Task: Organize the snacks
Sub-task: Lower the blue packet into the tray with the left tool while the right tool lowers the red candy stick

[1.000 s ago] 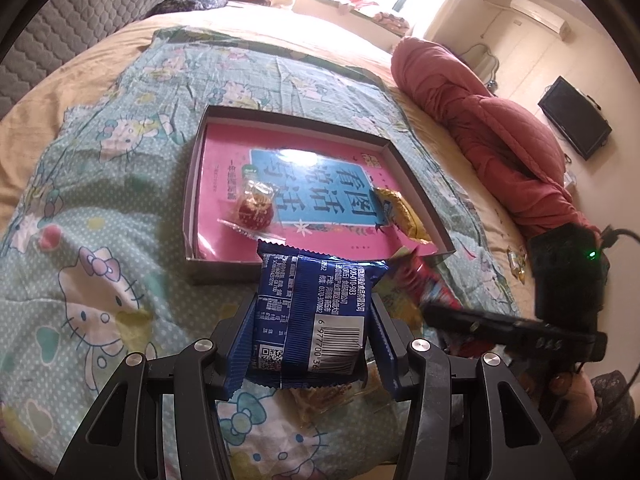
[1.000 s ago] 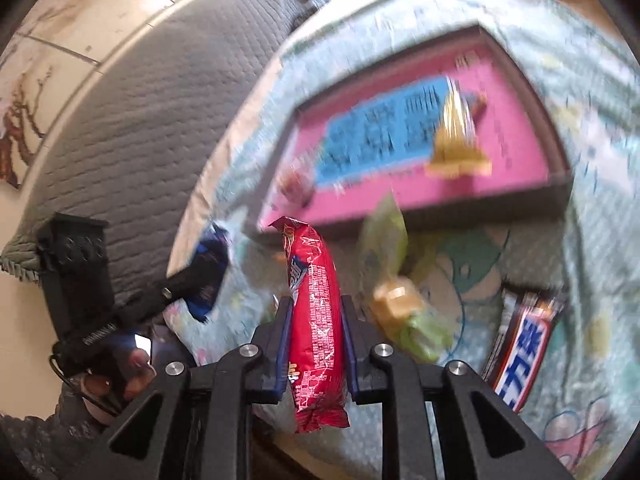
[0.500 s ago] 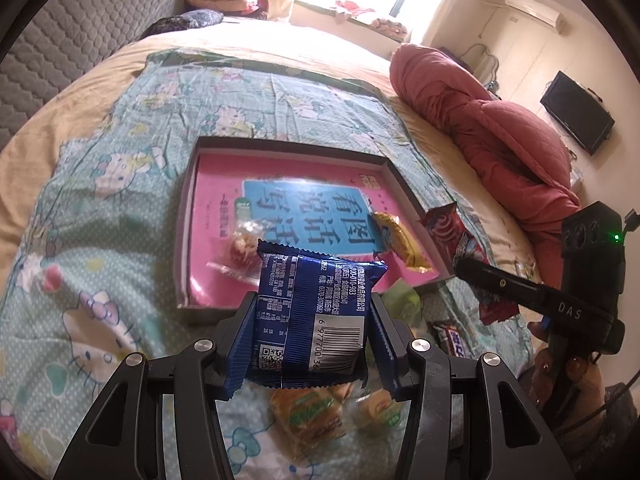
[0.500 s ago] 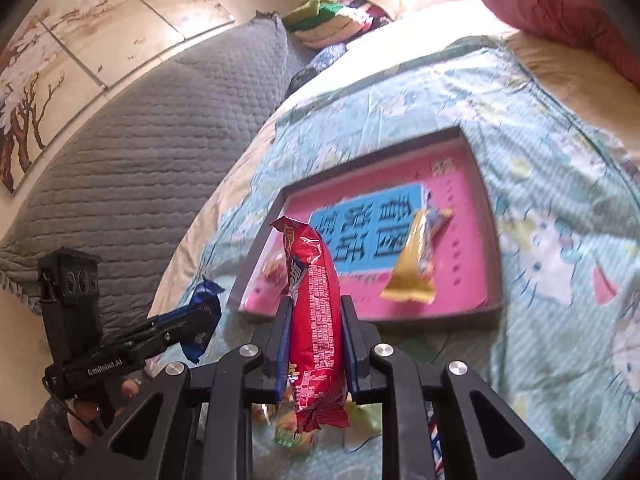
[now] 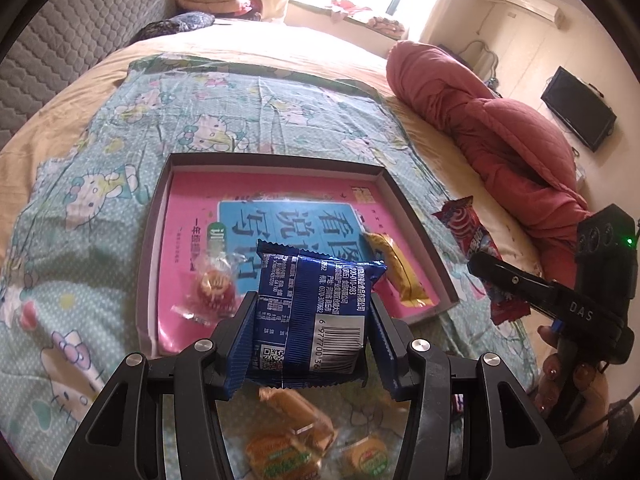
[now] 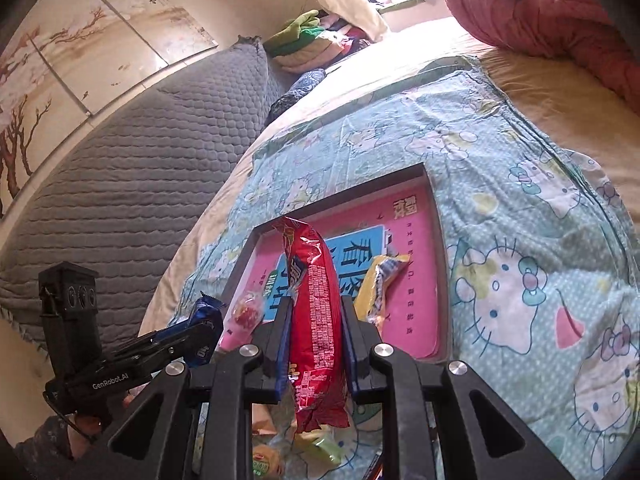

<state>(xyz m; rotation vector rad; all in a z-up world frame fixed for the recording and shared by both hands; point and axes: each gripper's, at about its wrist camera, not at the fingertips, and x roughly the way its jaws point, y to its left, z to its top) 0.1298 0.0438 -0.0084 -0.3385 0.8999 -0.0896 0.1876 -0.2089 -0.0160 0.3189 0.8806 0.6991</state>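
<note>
The left gripper clamps a blue biscuit packet; the right gripper pinches a red snack bar edge-on. Both hang at the near edge of the shallow box, apparently for dropping beside the wrapped candy and yellow bar.

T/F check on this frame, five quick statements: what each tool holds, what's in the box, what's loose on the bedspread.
1. The left tool is shut on a blue snack packet. True.
2. The right tool is open and holds nothing. False: it is clamped on a red snack packet.
3. A yellow wrapped snack lies inside the shallow box. True.
4. The box holds no snacks yet. False: the yellow snack and a clear-wrapped red candy are in it.
5. Some green-labelled snacks lie on the bedspread outside the box. True.
</note>
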